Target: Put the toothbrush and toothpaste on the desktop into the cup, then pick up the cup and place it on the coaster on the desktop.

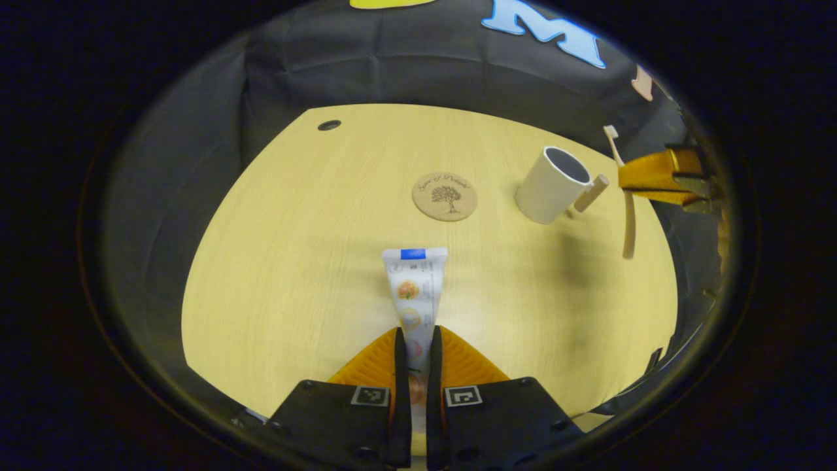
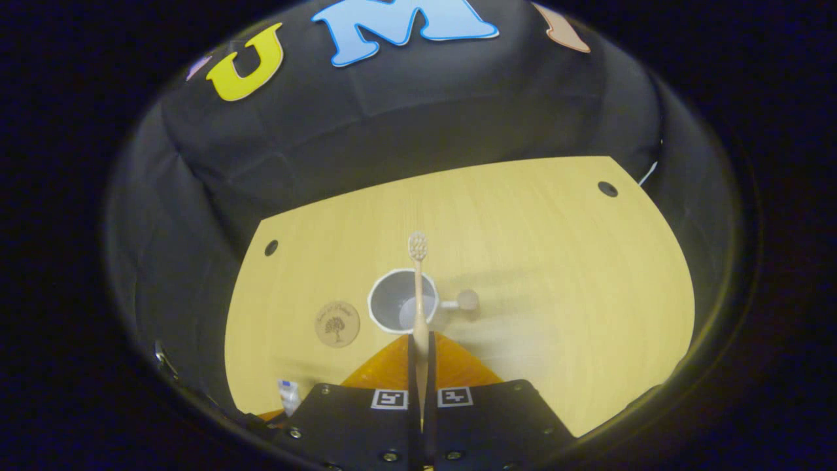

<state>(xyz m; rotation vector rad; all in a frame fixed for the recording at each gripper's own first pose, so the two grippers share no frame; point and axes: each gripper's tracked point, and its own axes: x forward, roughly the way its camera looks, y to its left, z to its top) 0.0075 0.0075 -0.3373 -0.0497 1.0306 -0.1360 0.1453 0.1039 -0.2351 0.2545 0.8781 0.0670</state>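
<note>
While the left gripper (image 1: 418, 340) at the bottom centre of the left gripper view pinches the toothpaste (image 1: 416, 288) tube between both fingers, the right gripper (image 2: 420, 347) is clamped on the toothbrush (image 2: 418, 288), bristles up, over the cup (image 2: 402, 309) at mid-frame. Coaster (image 2: 337, 324) lies bare, left of the cup, on the desktop (image 2: 556, 261).

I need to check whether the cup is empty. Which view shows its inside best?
The right gripper view: it looks down into the cup, showing the rim and nothing inside, though the held toothbrush crosses it. The left gripper view shows the cup from the side, with just part of its opening.
</note>
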